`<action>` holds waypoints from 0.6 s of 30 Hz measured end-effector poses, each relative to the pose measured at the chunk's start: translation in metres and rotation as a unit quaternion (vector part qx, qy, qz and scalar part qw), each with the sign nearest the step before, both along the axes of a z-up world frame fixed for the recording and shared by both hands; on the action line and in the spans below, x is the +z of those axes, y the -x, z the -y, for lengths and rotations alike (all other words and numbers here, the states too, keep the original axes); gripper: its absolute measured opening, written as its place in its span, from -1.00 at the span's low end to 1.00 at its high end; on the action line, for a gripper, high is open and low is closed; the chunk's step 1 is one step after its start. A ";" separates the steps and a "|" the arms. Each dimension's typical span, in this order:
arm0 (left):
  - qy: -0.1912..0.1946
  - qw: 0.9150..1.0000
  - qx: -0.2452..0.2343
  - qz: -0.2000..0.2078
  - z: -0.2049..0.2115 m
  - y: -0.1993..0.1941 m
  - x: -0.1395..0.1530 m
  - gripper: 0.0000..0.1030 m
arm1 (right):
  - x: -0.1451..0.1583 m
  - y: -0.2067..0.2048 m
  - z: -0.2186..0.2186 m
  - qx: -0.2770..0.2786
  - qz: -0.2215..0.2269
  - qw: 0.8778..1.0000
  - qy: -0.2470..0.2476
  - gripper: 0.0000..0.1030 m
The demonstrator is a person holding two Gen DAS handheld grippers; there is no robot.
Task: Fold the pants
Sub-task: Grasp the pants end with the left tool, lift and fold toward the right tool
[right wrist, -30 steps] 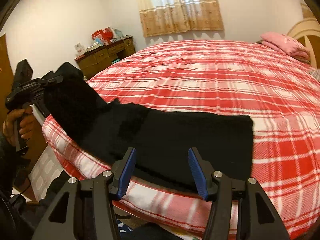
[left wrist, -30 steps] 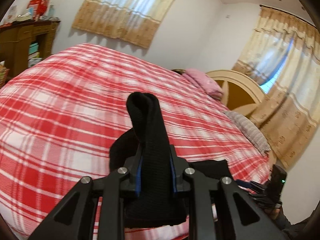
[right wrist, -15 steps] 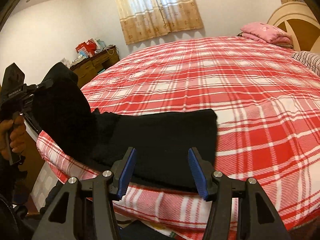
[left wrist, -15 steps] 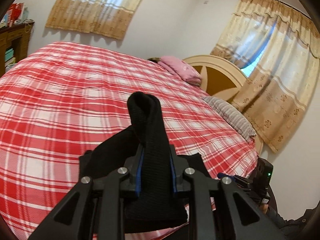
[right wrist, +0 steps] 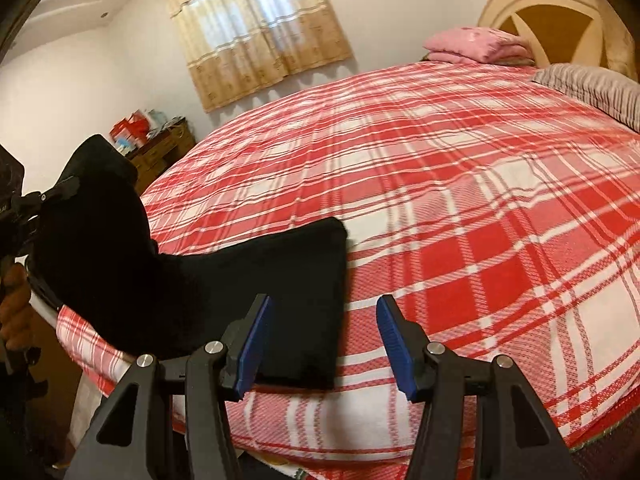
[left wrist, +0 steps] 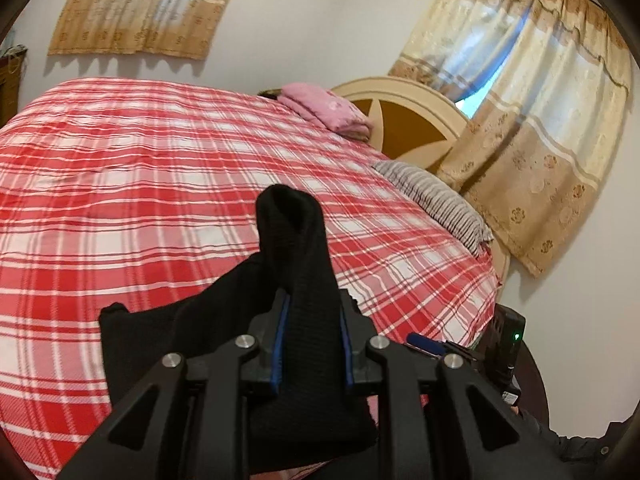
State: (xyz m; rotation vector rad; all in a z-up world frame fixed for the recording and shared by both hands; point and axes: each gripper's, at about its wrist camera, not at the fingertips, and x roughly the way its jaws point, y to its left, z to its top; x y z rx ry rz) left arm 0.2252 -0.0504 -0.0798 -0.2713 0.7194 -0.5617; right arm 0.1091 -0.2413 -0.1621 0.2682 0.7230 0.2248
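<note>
Near the bed's front edge, the black pants (right wrist: 256,304) lie as a folded band on the red plaid bedspread (right wrist: 460,208), with their long axis running along that edge. One end is off the bed: the left tool (left wrist: 310,344) is clamped on a bunched fold of the fabric, which stands up between its blue pads (left wrist: 279,344) and hangs down in front of them. From the right wrist view that lifted end shows as a dark hump at the far left, beside the person's hand (right wrist: 14,308) on the left tool's handle.

The other end of the pants lies flat on the bedspread, its square edge just ahead and to the left of the right tool (right wrist: 318,340). That tool holds nothing; its jaws stand apart, and the left pad (right wrist: 254,344) overlaps the near right corner of the cloth in the picture, while the right pad sits over bare plaid. Whether the pad touches the fabric I cannot tell.

So the flat end is the right tool's to take, and the raised end belongs to the left. The fold that seems to be under way would carry the raised end along the long axis, toward the flat end on the right, which appears to need pinning or gripping so the band does not slide.

A pink pillow (left wrist: 324,110), a striped pillow (left wrist: 436,200) and the headboard (left wrist: 412,120) sit well apart from the pants at the bed's far end.
</note>
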 end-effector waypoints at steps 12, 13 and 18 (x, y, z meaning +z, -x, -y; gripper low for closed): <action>-0.049 0.997 -0.040 -0.036 0.071 -0.020 -0.029 -0.56 | -0.006 -0.003 0.018 -0.037 -0.001 0.999 -0.019 0.08; -0.056 0.997 -0.042 -0.039 0.075 -0.022 -0.033 -0.56 | -0.007 -0.004 0.020 -0.042 -0.004 0.999 -0.024 0.08; -0.092 0.993 -0.042 -0.053 0.095 -0.028 -0.055 -0.56 | -0.009 -0.004 0.023 -0.049 -0.005 0.998 -0.027 0.08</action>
